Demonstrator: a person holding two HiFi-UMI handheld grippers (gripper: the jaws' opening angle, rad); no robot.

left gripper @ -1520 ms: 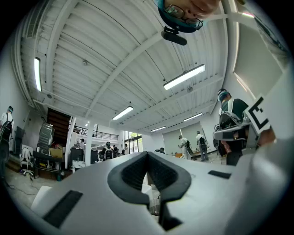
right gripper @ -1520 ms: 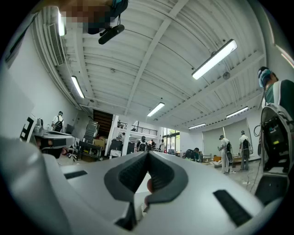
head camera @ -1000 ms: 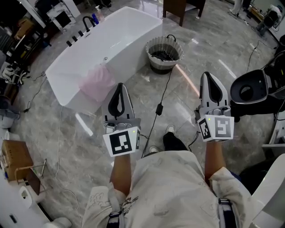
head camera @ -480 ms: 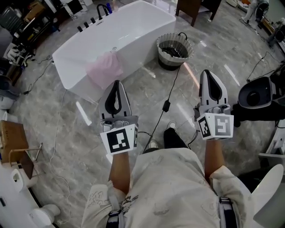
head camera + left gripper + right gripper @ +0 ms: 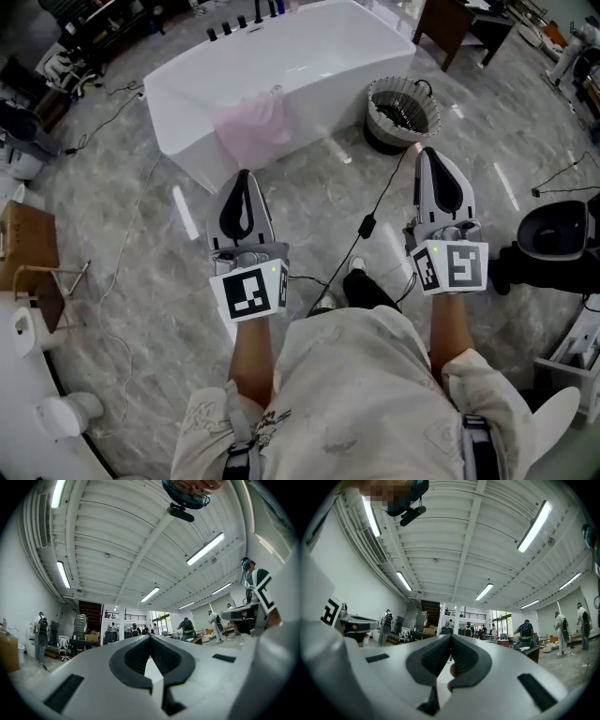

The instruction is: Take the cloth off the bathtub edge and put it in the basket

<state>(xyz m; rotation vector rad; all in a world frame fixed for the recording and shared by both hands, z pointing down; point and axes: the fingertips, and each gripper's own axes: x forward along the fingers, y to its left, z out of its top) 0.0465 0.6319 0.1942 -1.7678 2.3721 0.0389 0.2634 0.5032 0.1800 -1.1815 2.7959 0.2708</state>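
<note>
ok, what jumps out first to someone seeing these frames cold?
The pink cloth draped over the near edge of the white bathtub, upper middle of the head view, stands out most. Right of the tub, a round basket sits on the grey floor. Nearer the person, the left hand-held gripper and right hand-held gripper point that way, both shut and empty.

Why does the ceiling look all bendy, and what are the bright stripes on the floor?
Left gripper view: the wide lens bends the ceiling beams and long lamp into curves, and the corners go black. Right gripper view: same bending on its lamp. Head view: the stripes are lamp glare on the shiny floor.
</note>
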